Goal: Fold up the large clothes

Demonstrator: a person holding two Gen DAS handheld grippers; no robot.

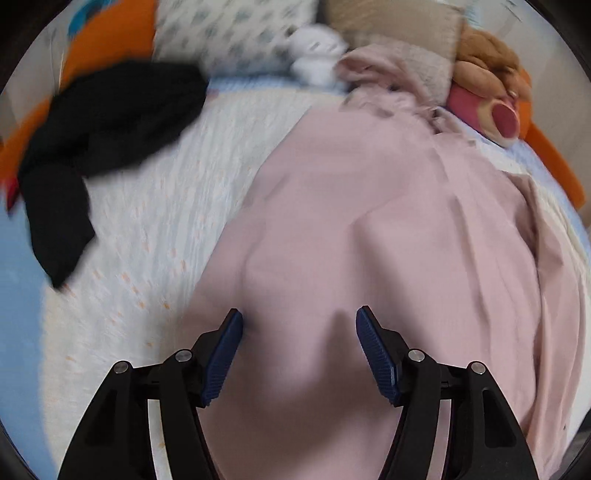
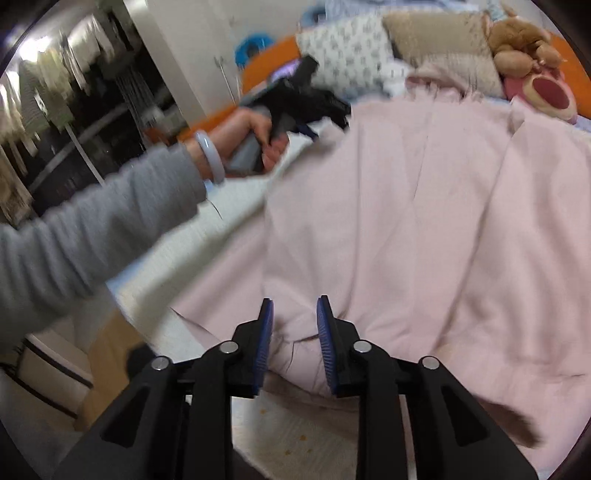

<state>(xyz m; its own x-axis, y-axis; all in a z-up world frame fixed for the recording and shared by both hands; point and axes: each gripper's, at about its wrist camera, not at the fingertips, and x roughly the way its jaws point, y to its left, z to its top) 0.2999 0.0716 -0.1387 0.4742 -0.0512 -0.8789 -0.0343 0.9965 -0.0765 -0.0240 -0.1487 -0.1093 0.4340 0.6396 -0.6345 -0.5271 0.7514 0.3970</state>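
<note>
A large pale pink cotton garment (image 1: pixel 369 229) is seen spread across a white textured bedspread (image 1: pixel 147 229), its far end bunched near the pillows. The near hem lies at the bed's edge, directly under both tools.

Left gripper (image 1: pixel 299 325): jaws stand wide apart above the pink cloth; nothing is pinched between the blue ribbed pads (image 1: pixel 373 347). Released. In the right wrist view it is seen further off, carried in a hand (image 2: pixel 255 136) with a grey knitted sleeve (image 2: pixel 92 225) behind it.

Right gripper (image 2: pixel 294 314): jaws stand partly apart, with a rumpled ridge of the pink hem lying in the gap. The pads are not seen pressing on it, so it is read as released, cloth between but not held.

A black crumpled garment (image 1: pixel 85 147) lies apart at the left of the bed. A brown and pink plush toy (image 1: pixel 491 88) rests by a beige pillow (image 1: pixel 391 26) and a white patterned pillow (image 1: pixel 229 37).

Risks, as judged:
- The hem is rumpled; more than one layer may be caught if the right jaws are closed here, and a crooked fold would result.
- With the cloth at the bed's edge, a slack corner may slide off toward the floor.
- The bunched far end may be dragged into the plush toy if the fold is pulled through.
- Both views are blurred, so the true edge line is hard to place.
</note>
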